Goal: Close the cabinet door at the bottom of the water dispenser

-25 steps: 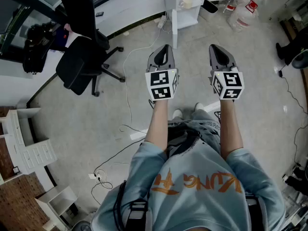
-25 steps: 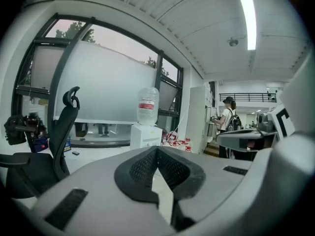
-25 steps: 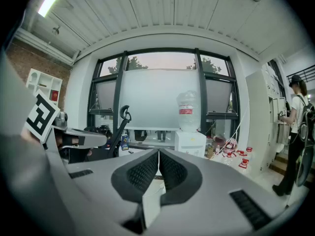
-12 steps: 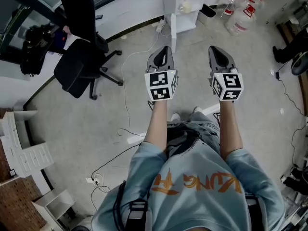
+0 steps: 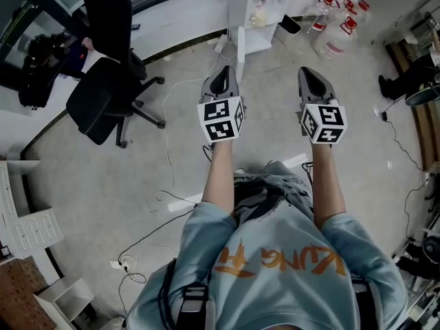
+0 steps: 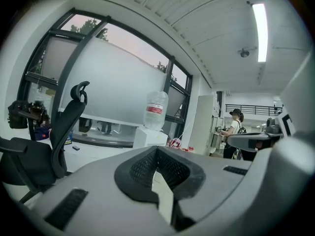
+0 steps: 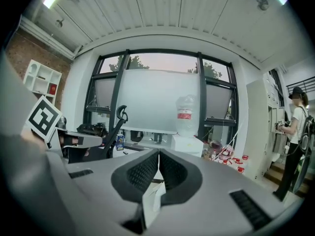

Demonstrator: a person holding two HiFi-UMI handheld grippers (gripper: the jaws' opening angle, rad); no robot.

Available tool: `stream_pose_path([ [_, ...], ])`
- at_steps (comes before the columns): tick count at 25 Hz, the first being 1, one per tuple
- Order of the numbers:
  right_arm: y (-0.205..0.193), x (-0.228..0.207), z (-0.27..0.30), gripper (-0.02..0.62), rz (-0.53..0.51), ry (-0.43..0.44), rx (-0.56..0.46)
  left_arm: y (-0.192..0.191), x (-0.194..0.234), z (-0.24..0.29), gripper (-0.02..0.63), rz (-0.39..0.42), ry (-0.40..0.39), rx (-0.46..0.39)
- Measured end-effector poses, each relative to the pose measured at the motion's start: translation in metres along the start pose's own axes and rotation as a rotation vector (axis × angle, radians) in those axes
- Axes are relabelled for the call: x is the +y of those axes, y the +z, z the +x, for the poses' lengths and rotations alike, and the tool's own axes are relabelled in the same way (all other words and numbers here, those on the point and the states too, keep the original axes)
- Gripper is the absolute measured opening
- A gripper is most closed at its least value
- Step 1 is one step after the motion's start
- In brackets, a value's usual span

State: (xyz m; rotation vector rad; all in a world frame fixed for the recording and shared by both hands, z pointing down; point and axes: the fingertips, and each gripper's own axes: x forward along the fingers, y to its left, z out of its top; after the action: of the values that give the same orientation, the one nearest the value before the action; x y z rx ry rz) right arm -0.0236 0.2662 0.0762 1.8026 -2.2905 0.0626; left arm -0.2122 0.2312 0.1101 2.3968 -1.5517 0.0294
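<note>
The white water dispenser (image 5: pixel 253 14) stands at the top middle of the head view, its lower front showing an open compartment with a white panel beside it. In the left gripper view the dispenser (image 6: pixel 149 137) carries a clear bottle (image 6: pixel 155 110); the right gripper view shows the dispenser (image 7: pixel 187 144) too, well ahead. My left gripper (image 5: pixel 221 81) and right gripper (image 5: pixel 310 78) are held side by side above the floor, pointing toward the dispenser and well short of it. Both have their jaws together with nothing between them, as seen on the left gripper (image 6: pixel 156 150) and the right gripper (image 7: pixel 158 154).
A black office chair (image 5: pixel 102 100) stands to the left. Several clear water jugs (image 5: pixel 331 27) sit on the floor right of the dispenser. Cables (image 5: pixel 169 181) trail across the floor. White shelving (image 5: pixel 27 227) is at the lower left. A person (image 7: pixel 297 132) stands at the right.
The left gripper has shifted a little to the left. The dispenser, chair and jugs have slid left in the head view. The right gripper has held its place.
</note>
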Motion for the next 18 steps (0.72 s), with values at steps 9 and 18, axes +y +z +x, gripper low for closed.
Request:
stream_pose_path([
  [9, 0.004, -0.033, 0.000, 0.029, -0.004, -0.059, -0.007, 0.005, -0.012, 0.023, 0.008, -0.016, -0.042, -0.023],
  [18, 0.003, -0.044, 0.037, 0.029, -0.004, -0.022, -0.006, -0.001, 0.014, 0.049, 0.008, -0.046, 0.019, -0.012],
])
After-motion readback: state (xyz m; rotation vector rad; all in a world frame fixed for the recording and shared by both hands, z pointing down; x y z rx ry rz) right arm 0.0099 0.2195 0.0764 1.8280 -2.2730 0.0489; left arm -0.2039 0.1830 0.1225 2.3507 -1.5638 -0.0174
